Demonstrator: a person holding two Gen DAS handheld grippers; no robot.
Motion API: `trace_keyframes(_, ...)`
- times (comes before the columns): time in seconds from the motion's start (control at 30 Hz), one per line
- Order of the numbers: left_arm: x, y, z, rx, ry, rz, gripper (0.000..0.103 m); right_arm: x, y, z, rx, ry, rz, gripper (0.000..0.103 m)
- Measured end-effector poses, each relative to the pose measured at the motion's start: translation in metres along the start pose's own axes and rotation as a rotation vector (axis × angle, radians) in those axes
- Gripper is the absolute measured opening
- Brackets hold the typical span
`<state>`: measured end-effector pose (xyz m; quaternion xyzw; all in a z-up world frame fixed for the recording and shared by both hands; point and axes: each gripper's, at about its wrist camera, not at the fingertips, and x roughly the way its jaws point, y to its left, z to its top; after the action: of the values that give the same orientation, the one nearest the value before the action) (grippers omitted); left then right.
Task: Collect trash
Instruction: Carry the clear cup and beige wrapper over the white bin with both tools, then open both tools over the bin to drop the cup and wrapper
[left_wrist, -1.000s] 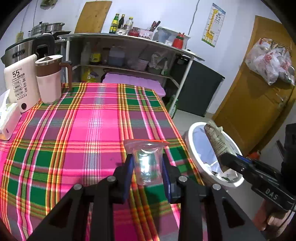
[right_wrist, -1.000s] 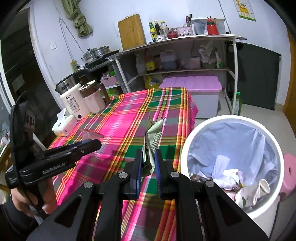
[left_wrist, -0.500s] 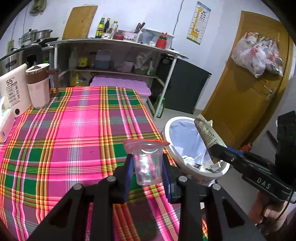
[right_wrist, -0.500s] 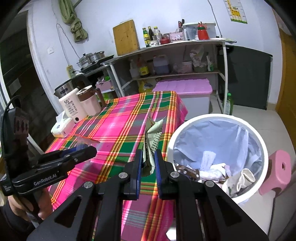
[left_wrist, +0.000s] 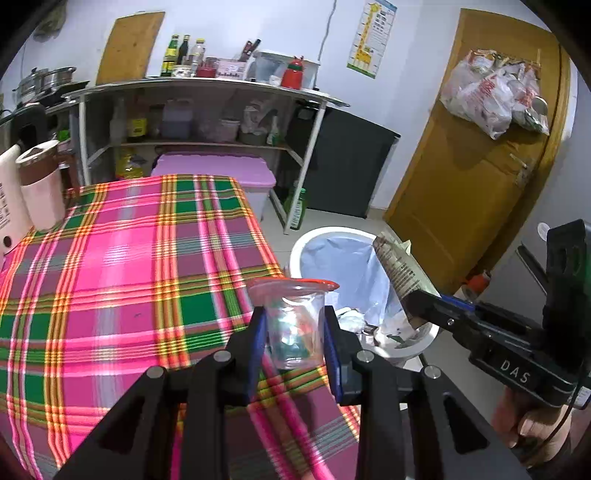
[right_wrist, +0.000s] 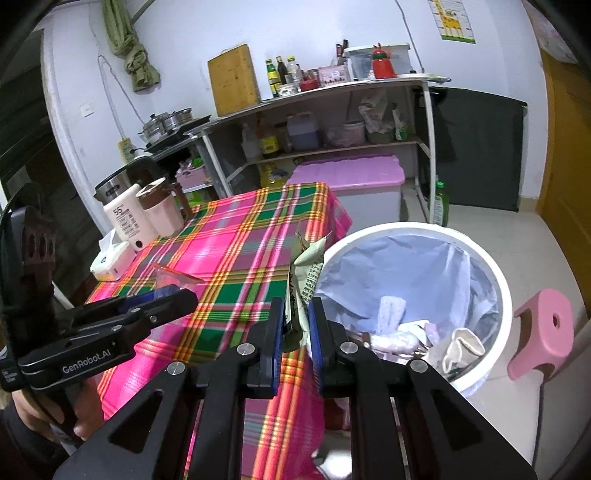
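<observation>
At nine o'clock in the left wrist view a pink kettle (left_wrist: 40, 192) stands on the plaid tablecloth (left_wrist: 122, 280). At centre the left gripper (left_wrist: 294, 332) pinches a clear plastic cup (left_wrist: 293, 325) (red-rimmed film on top) between its blue pads, above the table's edge. At three o'clock sits the white trash bin (left_wrist: 314, 240) with its pale liner, trash inside. Over its rim the right gripper (left_wrist: 417, 306) clamps a crumpled printed wrapper (left_wrist: 397, 266). In the right wrist view that wrapper (right_wrist: 304, 280) stands upright in the jaws at six o'clock, the bin (right_wrist: 495, 280) at three, a pink stool (right_wrist: 543, 332) beyond.
</observation>
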<state>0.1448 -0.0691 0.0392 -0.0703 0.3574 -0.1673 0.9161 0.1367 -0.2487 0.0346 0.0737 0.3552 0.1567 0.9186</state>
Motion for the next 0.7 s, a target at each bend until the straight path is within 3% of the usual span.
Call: trace_keyframes(0.7, 0.058, -0.049, 0.012, 0.091, 0.076, -0.075, 0.031, -0.002, -0.069, -0.006, 0.111, 0.018, -0.100, 0.014)
